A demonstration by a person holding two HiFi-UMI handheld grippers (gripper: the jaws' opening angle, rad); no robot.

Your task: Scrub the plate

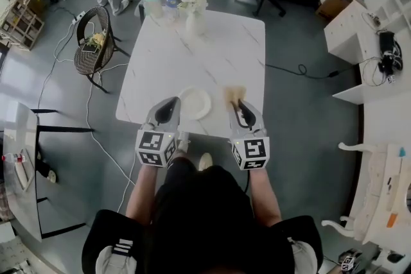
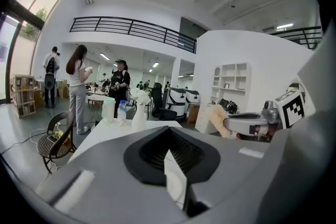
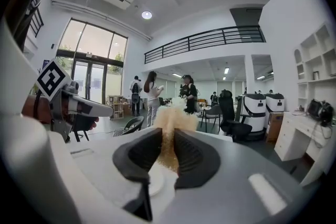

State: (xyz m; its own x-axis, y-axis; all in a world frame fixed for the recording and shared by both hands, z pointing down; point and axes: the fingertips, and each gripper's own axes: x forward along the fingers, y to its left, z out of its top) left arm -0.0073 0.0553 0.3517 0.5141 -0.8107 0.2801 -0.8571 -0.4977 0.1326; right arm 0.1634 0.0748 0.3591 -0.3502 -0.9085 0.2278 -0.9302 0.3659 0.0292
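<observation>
Clamping plate point(image 1: 198, 104) rim w/ L gripper point(image 1: 173, 102), sponge point(image 1: 234, 94) w/ R gripper point(image 1: 241, 109); keeping them apart. Prob. pickup done, actual scrubbing left.

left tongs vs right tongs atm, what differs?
Load: the left tongs grip the thin white plate by its rim, while the right tongs clamp a tan sponge.
Gap: the left tongs' jaws are almost together on the plate, while the right tongs' jaws stand apart by the sponge's thickness.
Shared: both are shut on something, side by side at the near edge of the white table.
</observation>
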